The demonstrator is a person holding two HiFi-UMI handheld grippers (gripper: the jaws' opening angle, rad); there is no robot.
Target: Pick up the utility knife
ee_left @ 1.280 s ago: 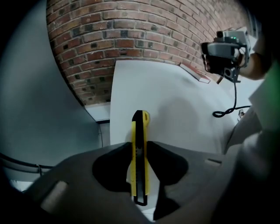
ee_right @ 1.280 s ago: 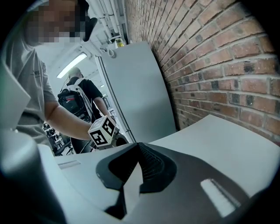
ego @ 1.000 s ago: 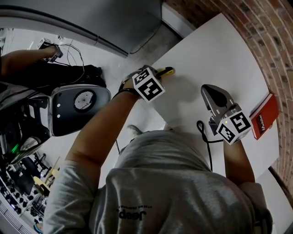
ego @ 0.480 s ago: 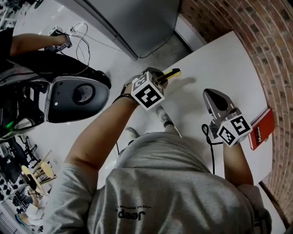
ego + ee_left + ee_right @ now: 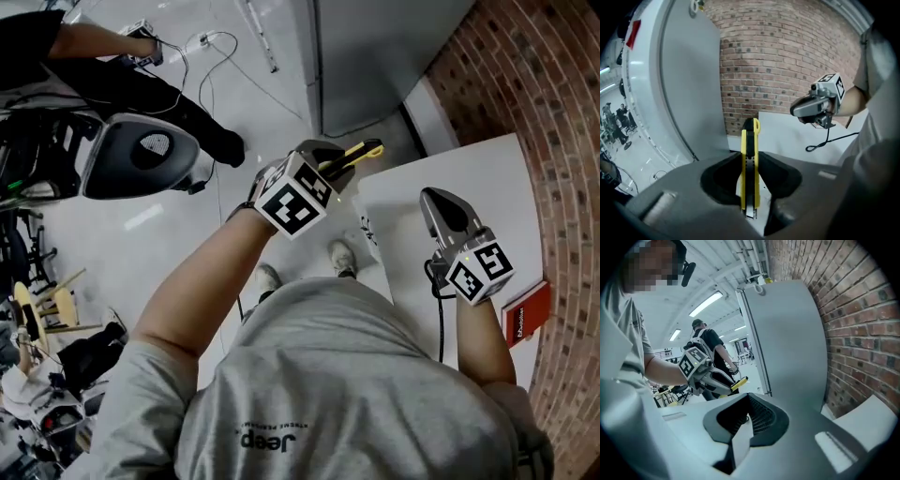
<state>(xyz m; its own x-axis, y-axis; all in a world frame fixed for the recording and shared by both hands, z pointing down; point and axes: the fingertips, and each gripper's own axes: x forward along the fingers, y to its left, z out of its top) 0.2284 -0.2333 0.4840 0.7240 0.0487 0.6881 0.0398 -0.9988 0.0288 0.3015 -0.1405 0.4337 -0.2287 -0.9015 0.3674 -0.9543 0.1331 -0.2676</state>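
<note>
Left gripper (image 5: 750, 199): jaws clamped on yellow utility knife (image 5: 750, 140), which projects forward beyond them. Right gripper (image 5: 813, 107): above white table (image 5: 787, 137), near its far edge. Brick wall (image 5: 778, 61) behind.

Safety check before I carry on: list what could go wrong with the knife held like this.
1. The left gripper grips only part of the utility knife, and a long end sticks out past the jaws; it might pivot or slip.
2. It seems to hang at the table edge, over the floor near the person's shoes; a drop could land there.
3. The right gripper, shut and empty, is not supporting it.
</note>
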